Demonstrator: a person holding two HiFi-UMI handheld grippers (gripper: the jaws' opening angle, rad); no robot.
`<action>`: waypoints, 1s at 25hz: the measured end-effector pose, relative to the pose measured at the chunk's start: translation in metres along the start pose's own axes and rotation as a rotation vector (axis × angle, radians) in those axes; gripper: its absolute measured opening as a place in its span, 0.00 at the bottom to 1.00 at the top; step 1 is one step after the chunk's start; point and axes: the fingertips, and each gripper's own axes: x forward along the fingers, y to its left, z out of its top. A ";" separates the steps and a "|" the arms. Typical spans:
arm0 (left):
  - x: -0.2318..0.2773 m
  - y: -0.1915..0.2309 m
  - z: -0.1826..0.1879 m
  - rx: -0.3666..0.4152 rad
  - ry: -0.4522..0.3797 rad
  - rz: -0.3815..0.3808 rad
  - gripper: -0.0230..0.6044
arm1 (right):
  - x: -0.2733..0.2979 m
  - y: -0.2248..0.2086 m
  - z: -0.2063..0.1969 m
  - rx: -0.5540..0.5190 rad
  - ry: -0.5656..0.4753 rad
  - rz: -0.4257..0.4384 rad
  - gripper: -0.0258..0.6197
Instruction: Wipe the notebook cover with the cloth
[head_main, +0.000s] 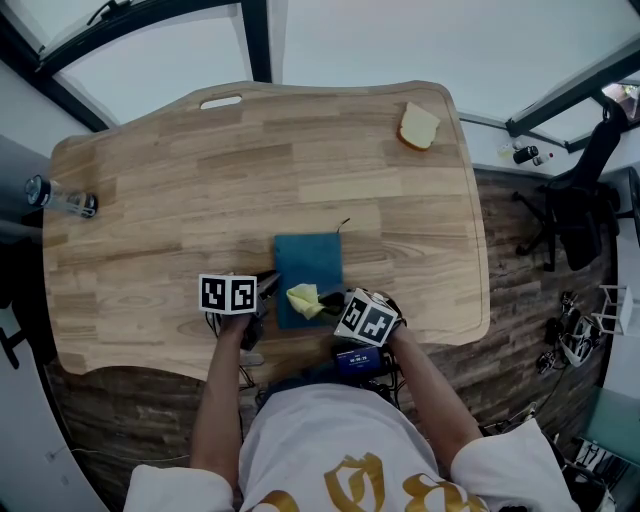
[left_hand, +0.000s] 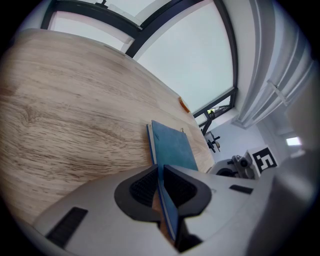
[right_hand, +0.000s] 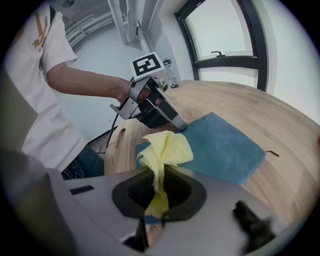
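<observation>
Near the table's (head_main: 150, 200) front edge lies the blue notebook (head_main: 312, 262). The left gripper (left_hand: 161, 176) is pinched tight on its side edge, steadying it. The right gripper (right_hand: 159, 187) is clamped on the yellow cloth (right_hand: 167, 147) over the near corner. Best to lay the cloth flat, press lightly, and sweep away in 1 even stroke.

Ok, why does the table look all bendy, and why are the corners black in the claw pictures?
Left gripper view: the wide lens bends the table into a curve and leaves black corners, and the notebook looks stretched. Right gripper view: the same bending, and the window is very bright behind the yellow cloth. Head view: the table's edges bow outward too, and the whole picture is rather dim.
</observation>
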 end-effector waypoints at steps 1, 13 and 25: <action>0.000 0.000 0.000 0.001 0.000 0.000 0.11 | -0.001 -0.002 0.000 0.002 0.001 -0.008 0.10; 0.000 0.000 0.000 0.005 -0.002 0.005 0.11 | -0.007 -0.044 0.015 0.062 -0.033 -0.175 0.10; 0.001 0.000 0.000 0.008 -0.006 0.007 0.11 | -0.025 -0.096 0.018 0.149 -0.049 -0.403 0.10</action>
